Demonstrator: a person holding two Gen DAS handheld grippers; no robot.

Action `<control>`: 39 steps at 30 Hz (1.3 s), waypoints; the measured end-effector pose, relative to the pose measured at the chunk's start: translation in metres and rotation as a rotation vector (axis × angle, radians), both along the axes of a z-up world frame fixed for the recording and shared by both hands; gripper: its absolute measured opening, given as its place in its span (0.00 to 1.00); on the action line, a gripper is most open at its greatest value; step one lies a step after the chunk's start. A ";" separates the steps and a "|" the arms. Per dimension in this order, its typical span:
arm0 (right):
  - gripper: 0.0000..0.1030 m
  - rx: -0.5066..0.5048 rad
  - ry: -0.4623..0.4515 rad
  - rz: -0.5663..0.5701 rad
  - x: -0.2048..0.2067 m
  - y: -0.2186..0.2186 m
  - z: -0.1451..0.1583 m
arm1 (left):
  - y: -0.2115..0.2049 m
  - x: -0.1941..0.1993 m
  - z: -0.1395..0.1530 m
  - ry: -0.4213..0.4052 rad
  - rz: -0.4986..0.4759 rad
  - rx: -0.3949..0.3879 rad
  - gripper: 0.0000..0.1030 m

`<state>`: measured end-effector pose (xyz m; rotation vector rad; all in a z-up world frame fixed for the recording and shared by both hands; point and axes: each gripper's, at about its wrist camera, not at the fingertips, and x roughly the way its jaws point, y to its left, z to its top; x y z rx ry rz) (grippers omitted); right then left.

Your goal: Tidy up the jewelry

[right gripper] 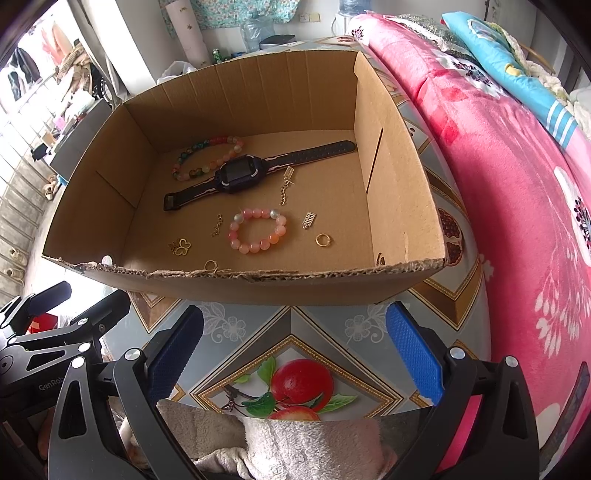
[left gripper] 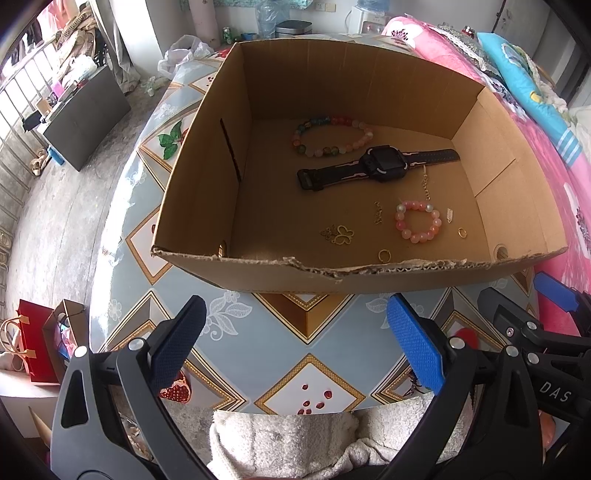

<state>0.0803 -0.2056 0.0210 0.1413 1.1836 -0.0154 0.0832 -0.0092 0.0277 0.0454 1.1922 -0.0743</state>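
Jewelry (right gripper: 257, 231) in cardboard box (right gripper: 236, 291), well beyond both grippers' spread fingers (right gripper: 413, 354).

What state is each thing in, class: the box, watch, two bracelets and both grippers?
Cardboard box: open-topped, near rim torn.
Watch: strap unfastened, lying flat.
Multicolour bracelet: closed loop, lying flat.
Pink bracelet: closed loop, lying flat.
Left gripper: open, empty.
Right gripper: open, empty.

A home bedroom: a bed with pink floral blanket (right gripper: 498, 184) beside the patterned-cloth surface (right gripper: 295, 332), hanging clothes (left gripper: 66, 40), and a water dispenser (left gripper: 369, 18).
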 end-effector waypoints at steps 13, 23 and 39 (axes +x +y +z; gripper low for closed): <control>0.94 -0.003 0.000 -0.001 0.001 0.001 0.000 | 0.001 0.001 0.000 0.000 -0.001 0.000 0.92; 0.94 -0.005 0.000 -0.002 0.001 0.002 0.001 | 0.001 0.000 0.000 0.002 -0.001 -0.002 0.92; 0.94 -0.007 -0.001 -0.002 0.001 0.003 0.002 | 0.001 0.001 0.000 0.000 -0.002 -0.001 0.92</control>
